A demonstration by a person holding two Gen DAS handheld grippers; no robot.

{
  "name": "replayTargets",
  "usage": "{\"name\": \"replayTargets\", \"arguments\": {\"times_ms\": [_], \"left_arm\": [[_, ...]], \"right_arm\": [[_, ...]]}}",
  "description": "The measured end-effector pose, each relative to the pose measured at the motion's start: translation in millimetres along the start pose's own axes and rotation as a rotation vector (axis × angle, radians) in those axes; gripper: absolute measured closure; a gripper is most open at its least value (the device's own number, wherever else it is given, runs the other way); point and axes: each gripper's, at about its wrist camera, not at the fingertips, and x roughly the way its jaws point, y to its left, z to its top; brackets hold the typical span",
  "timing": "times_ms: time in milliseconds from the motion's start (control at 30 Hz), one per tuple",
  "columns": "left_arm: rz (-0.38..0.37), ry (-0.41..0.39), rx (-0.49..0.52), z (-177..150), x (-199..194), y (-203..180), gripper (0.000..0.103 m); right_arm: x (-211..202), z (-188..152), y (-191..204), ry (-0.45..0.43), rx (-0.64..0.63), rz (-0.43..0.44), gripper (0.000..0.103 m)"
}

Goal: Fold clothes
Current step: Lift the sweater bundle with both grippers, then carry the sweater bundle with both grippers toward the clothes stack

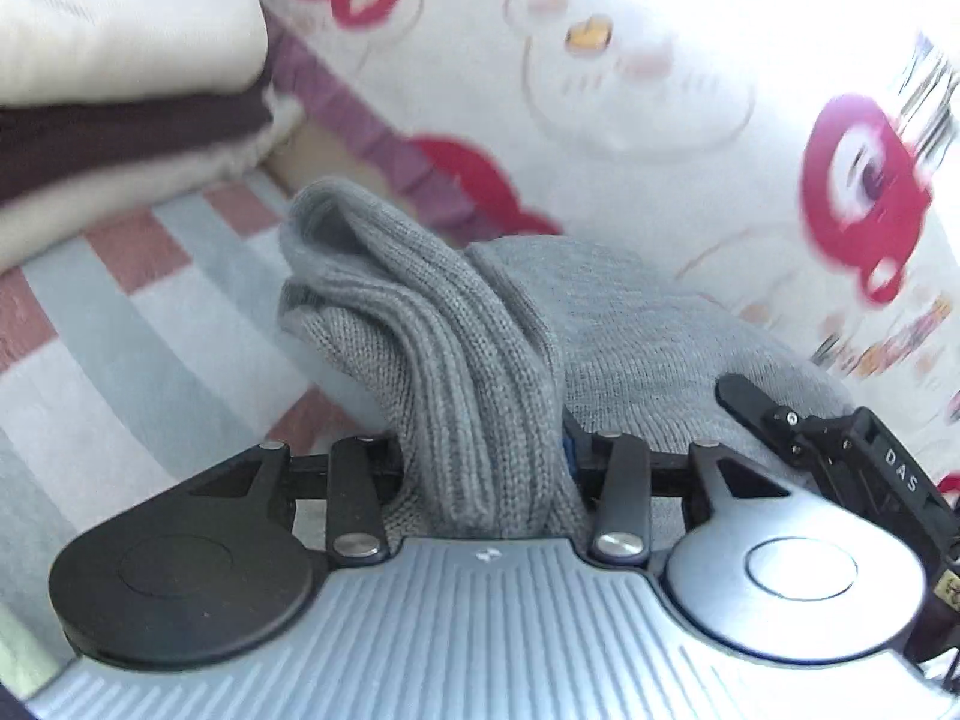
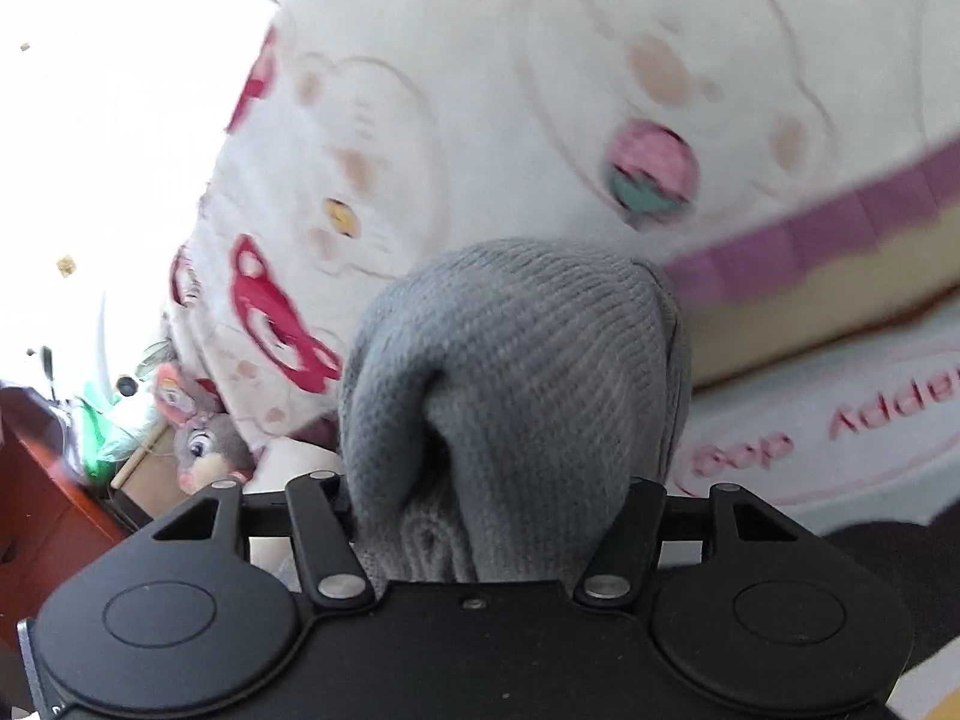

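Left wrist view: our left gripper (image 1: 480, 468) clamps a bunched grey ribbed knit garment (image 1: 432, 324); folded cream-and-maroon stack (image 1: 120, 72) at 10 o'clock | Right wrist view: our right gripper (image 2: 498, 510) clamps the same knit at 12 | Step: carrying it; next, we judge, spread flat.

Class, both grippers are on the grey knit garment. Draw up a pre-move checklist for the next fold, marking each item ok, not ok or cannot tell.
1. Left gripper clamps the grey knit garment: ok.
2. Right gripper clamps the garment: ok.
3. Fabric bunched, not flat: not ok.
4. Fingers visible under the knit: cannot tell.
5. Folded stack lies clear of the garment: ok.
6. Striped surface free for laying down: ok.
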Motion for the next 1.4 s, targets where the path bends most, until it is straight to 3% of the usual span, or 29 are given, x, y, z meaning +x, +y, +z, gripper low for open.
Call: {"name": "replayTargets", "arguments": {"times_ms": [33, 200, 400, 500, 700, 800, 833, 933, 1033, 1100, 1267, 1400], "left_arm": [[-0.009, -0.016, -0.005, 6, -12, -1, 0.063], [0.016, -0.098, 0.037, 38, -74, -13, 0.063], [0.107, -0.191, 0.17, 110, -145, -26, 0.063], [0.149, -0.232, 0.22, 150, -170, -15, 0.063], [0.262, -0.328, 0.198, 207, -204, 38, 0.062], [0.293, -0.406, 0.087, 217, -205, 86, 0.059], [0.299, -0.388, 0.045, 218, -196, 108, 0.059], [0.358, -0.222, -0.021, 220, -145, 156, 0.059], [0.483, -0.076, 0.034, 208, -89, 179, 0.06], [0.504, -0.063, 0.05, 205, -73, 182, 0.059], [0.563, -0.138, 0.233, 215, -86, 145, 0.063], [0.516, -0.179, 0.125, 205, -100, 145, 0.063]], "right_arm": [[-2, 4, 14, -0.007, -0.014, 0.011, 0.038], [0, 22, 102, 0.021, -0.157, 0.096, 0.038], [18, 35, 194, 0.05, -0.191, 0.256, 0.038], [44, 40, 234, 0.068, -0.201, 0.342, 0.038], [137, 34, 296, 0.125, -0.265, 0.509, 0.038], [213, 26, 292, 0.138, -0.244, 0.633, 0.036], [238, 19, 282, 0.146, -0.233, 0.647, 0.035], [306, -8, 244, 0.233, -0.221, 0.534, 0.035], [359, -39, 201, 0.337, -0.225, 0.365, 0.035], [374, -55, 174, 0.358, -0.18, 0.326, 0.035], [361, -45, 168, 0.339, -0.077, 0.42, 0.035], [349, -28, 190, 0.297, -0.172, 0.592, 0.036]]}}
